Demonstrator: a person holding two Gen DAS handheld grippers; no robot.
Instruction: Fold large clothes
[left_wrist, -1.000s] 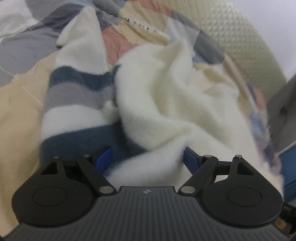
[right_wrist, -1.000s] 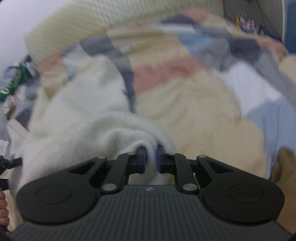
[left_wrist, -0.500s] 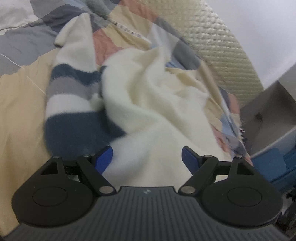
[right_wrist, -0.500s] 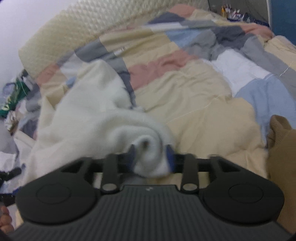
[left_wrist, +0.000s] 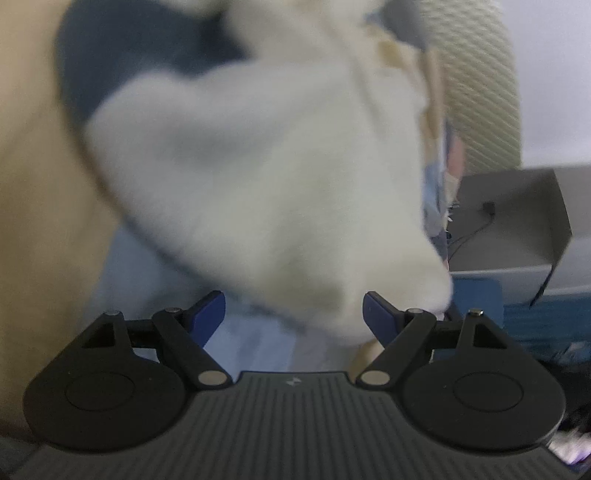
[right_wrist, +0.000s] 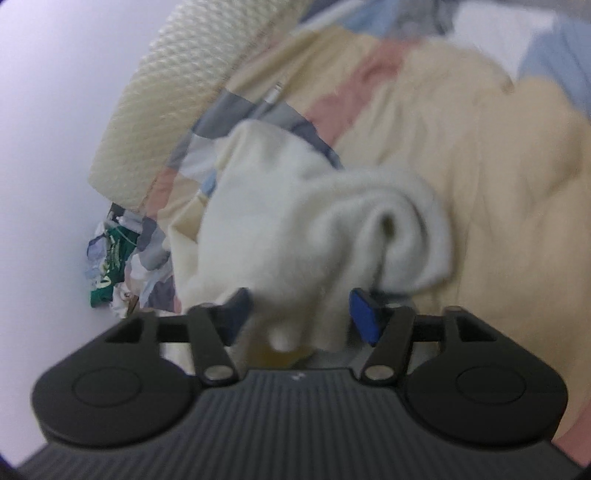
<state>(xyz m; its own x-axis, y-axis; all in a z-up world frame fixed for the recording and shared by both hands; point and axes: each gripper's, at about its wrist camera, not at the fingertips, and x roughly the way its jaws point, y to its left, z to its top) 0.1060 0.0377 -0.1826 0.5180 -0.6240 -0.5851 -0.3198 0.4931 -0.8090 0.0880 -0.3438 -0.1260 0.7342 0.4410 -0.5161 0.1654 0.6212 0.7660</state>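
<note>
Right gripper (right_wrist: 299, 314) jaws have just been opening and stand wide, a fold of fluffy cream garment (right_wrist: 314, 221) loose between them. Left gripper (left_wrist: 293, 314) is wide open at its hem. The garment lies crumpled on a patchwork quilt (right_wrist: 498, 166)

You see a patchwork quilt (right_wrist: 461, 122) in beige, pink, grey and blue under everything. Behind it stands a cream textured headboard (right_wrist: 159, 110). Beside the bed you have a grey box (left_wrist: 517, 218) with a black cable, and a heap of crumpled bags (right_wrist: 114, 258).
</note>
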